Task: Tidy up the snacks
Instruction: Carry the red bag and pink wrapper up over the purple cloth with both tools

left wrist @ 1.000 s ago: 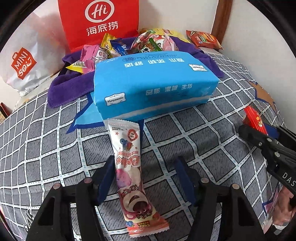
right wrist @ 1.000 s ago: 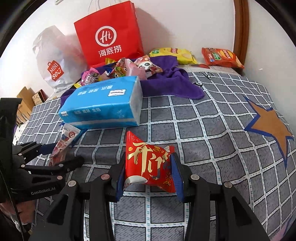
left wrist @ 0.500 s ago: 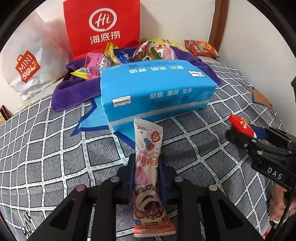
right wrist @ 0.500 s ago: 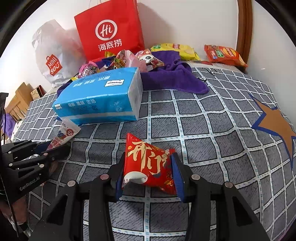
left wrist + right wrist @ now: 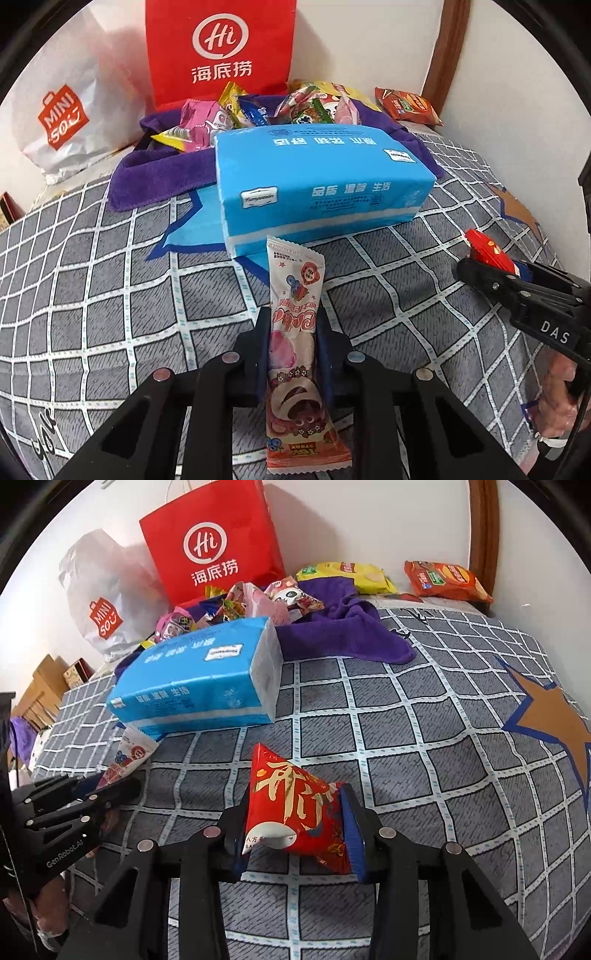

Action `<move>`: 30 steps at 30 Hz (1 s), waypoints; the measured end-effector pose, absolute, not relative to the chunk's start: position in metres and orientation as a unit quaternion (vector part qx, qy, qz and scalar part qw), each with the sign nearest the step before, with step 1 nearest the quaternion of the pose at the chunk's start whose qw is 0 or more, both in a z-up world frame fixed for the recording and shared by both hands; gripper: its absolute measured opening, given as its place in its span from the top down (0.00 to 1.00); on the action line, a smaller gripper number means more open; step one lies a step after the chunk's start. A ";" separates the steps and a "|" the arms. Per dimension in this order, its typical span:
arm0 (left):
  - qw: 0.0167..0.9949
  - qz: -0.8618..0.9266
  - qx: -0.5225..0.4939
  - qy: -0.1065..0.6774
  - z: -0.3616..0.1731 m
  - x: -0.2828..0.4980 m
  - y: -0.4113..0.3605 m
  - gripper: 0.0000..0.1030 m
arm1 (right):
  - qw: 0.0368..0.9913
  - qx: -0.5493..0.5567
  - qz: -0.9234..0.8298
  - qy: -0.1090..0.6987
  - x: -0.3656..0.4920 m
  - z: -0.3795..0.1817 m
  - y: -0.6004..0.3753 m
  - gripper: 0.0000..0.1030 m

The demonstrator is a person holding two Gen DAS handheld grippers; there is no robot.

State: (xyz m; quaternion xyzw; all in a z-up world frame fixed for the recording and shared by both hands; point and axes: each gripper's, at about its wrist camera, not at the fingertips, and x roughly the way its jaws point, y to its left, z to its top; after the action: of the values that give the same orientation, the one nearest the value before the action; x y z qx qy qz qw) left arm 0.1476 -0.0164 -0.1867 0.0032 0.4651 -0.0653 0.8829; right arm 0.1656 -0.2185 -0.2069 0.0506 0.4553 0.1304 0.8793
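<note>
Between the left tool's fingers: pink snack bar [image 5: 295,332], a long foil-wrapped stick, pinched across its middle; printed ends stick out front and back.
Pink snack bar, handling: judged light and soft; the wrapper looks slick and may crumple, and the filling could crush under a hard squeeze. The mid-length hold seems sound, since it keeps both ends balanced.
Red packet [image 5: 295,808]: puffed, pillow-shaped bag with gold lettering, clamped at its sides by the right tool.
Red packet, handling: judged light, air-filled and springy; seams look like the firmest place to hold, and the belly may slip or pop.
Left tool [image 5: 291,347]: pressed together on the pink snack bar, low over the bed, pointing toward the tissue pack.
Right tool [image 5: 295,823]: pinching the red packet, low over the bed, well apart from the left tool.
Tissue pack [image 5: 321,184]: blue, lying just ahead of the bar's front end.
Snack pile [image 5: 258,110]: mixed wrappers on a purple towel [image 5: 162,177] behind the pack.
Bed [image 5: 92,295]: grey checked cover under everything.
Red paper bag [image 5: 221,51]: upright against the wall.
</note>
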 end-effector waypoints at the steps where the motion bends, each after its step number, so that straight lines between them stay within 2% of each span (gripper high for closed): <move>1: 0.882 -0.066 0.000 0.467 -0.186 0.147 -0.015 0.80 | 0.880 0.052 0.132 0.454 0.164 -0.203 -0.219 0.60; 30: 0.903 -0.086 -0.038 0.420 -0.087 0.144 0.004 0.80 | 0.916 0.023 0.147 0.374 0.159 -0.099 -0.191 0.60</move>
State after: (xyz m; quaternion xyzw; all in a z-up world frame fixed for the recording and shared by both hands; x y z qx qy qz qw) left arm 0.1436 0.0039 -0.0874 -0.0381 0.4197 -0.0863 0.9028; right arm 0.1585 -0.1908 -0.0989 0.0233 0.3737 0.1471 0.9155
